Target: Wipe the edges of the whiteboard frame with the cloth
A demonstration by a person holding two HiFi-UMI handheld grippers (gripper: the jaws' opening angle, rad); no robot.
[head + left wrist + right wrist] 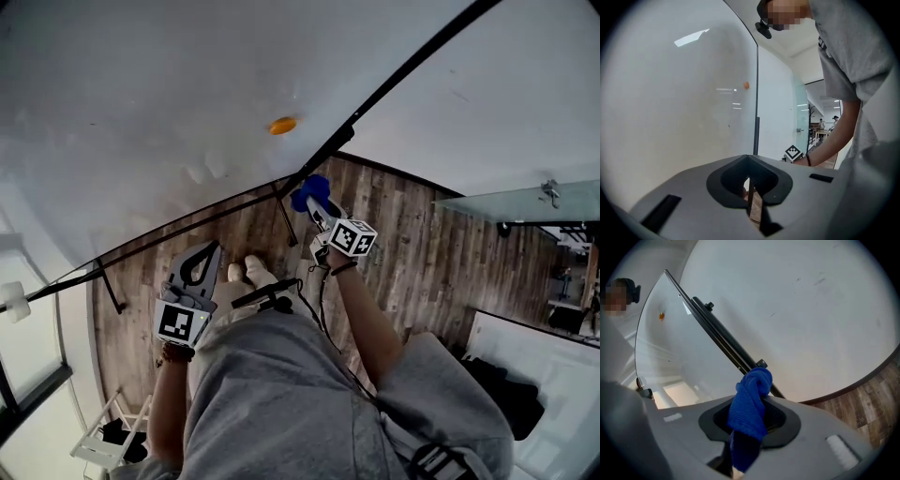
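The whiteboard (169,84) fills the upper left of the head view, with its black frame (394,80) running diagonally down to a lower corner. My right gripper (317,208) is shut on a blue cloth (310,194), and the cloth sits against the frame at that corner. In the right gripper view the bunched blue cloth (751,404) sticks out of the right gripper (747,427) and touches the black frame (722,341). My left gripper (203,258) hangs lower left, away from the board, with its jaws together and nothing in them. The left gripper (752,199) points along the board's frame (756,133).
An orange magnet (282,125) sticks on the board near the frame. Wood-plank floor (422,253) lies below, with the person's shoes (248,273) near the board's black bottom rail (187,225). A glass door (534,199) and a white cabinet (553,361) stand to the right.
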